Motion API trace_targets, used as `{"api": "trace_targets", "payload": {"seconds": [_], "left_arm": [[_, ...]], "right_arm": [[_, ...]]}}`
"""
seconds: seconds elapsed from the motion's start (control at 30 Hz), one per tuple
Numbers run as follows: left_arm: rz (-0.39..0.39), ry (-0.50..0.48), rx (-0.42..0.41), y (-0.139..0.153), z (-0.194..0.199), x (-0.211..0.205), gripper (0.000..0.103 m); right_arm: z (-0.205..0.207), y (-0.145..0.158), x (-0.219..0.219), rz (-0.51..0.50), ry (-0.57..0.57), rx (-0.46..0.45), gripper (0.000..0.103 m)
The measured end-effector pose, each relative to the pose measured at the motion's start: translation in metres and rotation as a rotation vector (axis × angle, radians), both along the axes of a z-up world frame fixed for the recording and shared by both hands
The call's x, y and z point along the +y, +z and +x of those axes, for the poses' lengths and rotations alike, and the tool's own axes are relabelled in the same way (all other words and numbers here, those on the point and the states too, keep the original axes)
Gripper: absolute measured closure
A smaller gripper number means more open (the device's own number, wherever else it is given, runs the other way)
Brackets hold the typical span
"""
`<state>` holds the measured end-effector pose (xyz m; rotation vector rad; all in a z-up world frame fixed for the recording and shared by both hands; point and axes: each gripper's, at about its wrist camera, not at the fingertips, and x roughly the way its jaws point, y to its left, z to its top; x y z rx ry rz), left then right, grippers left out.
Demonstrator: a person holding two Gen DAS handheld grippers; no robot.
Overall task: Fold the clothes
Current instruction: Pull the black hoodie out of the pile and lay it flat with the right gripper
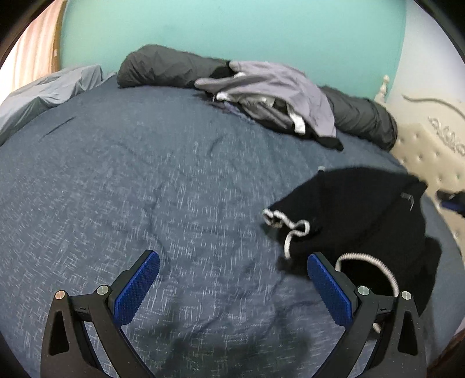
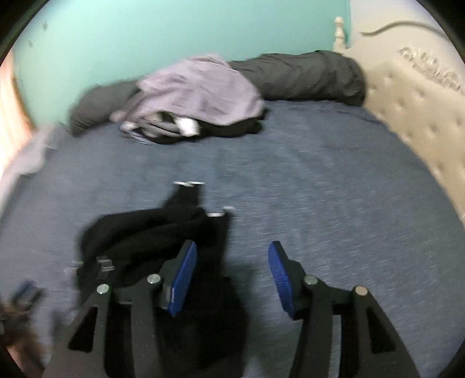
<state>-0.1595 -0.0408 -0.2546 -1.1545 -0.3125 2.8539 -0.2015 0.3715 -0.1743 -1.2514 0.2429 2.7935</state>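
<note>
Item: black garment [image 1: 357, 221], crumpled heap w/ white-grey drawcord [image 1: 293, 229], prob. hoodie or sweat shorts, type unclear. Location: on blue bedspread [image 1: 145, 189], near side of bed, toward the padded headboard [image 1: 430, 157]; lies just right of left gripper [image 1: 232, 279] and under/left of right gripper [image 2: 231, 270]. Tongs: left gripper jaws wide apart, nothing between but bedspread; right gripper jaws apart, black cloth lying partly in the gap near the left pad, pads not pressing on it. Handling (est.): soft, limp, light-to-medium wt; knit looks thick, so not slippery; not fragile; will sag and bunch when lifted, cord will dangle and may snag. Grip pts (est.): waistband or hem edge by the cord ends, one corner per gripper, then spread flat; avoid pinching the cord alone or catching bedspread w/ the cloth. Other stock: grey-lilac clothes pile [image 1: 270, 96] at far edge, resting on dark rolled bedding [image 1: 165, 68] along the teal wall [image 1: 232, 26]. Room: large bare stretch of bedspread centre and left, ample for laying out and folding; headboard close on right, limits sweep that way. Both views motion-blurred, fine detail uncertain.
</note>
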Motion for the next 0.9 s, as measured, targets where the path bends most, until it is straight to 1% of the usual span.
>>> {"api": "trace_targets", "payload": {"seconds": [0.07,0.13,0.2,0.27,0.37,0.5,0.57,0.73,0.8,0.87,0.9], "left_arm": [[-0.001,0.001,-0.009,-0.002,0.001,-0.001,0.000],[-0.005,0.007,-0.011,-0.003,0.003,-0.002,0.000],[-0.009,0.017,-0.010,-0.004,0.006,-0.005,0.000],[-0.011,0.023,-0.011,-0.004,0.010,-0.008,0.000],[-0.017,0.022,-0.004,-0.002,0.016,-0.011,0.000],[-0.030,0.022,0.008,0.001,0.023,-0.015,0.000],[-0.023,0.027,0.006,0.001,0.025,-0.019,0.000],[-0.001,0.034,0.004,0.003,0.025,-0.026,0.000],[-0.001,0.031,0.005,0.003,0.024,-0.025,0.000],[-0.004,0.026,0.002,0.001,0.023,-0.024,0.000],[-0.002,0.023,-0.001,0.000,0.022,-0.023,0.000]], "right_arm": [[0.011,0.006,-0.016,-0.016,0.045,0.004,0.050],[0.019,0.006,-0.040,-0.038,0.118,-0.006,0.049],[0.029,-0.001,-0.069,-0.036,0.186,-0.028,0.047],[0.034,-0.008,-0.090,-0.028,0.225,-0.043,0.046],[0.049,-0.022,-0.120,0.002,0.251,-0.066,0.046],[0.059,-0.036,-0.146,-0.009,0.277,-0.101,0.046],[0.057,-0.044,-0.156,0.029,0.287,-0.122,0.044],[0.039,-0.065,-0.155,0.095,0.258,-0.173,0.044],[0.033,-0.068,-0.148,0.113,0.229,-0.176,0.044],[0.027,-0.063,-0.140,0.126,0.203,-0.155,0.052],[0.024,-0.058,-0.136,0.134,0.191,-0.139,0.057]]}}
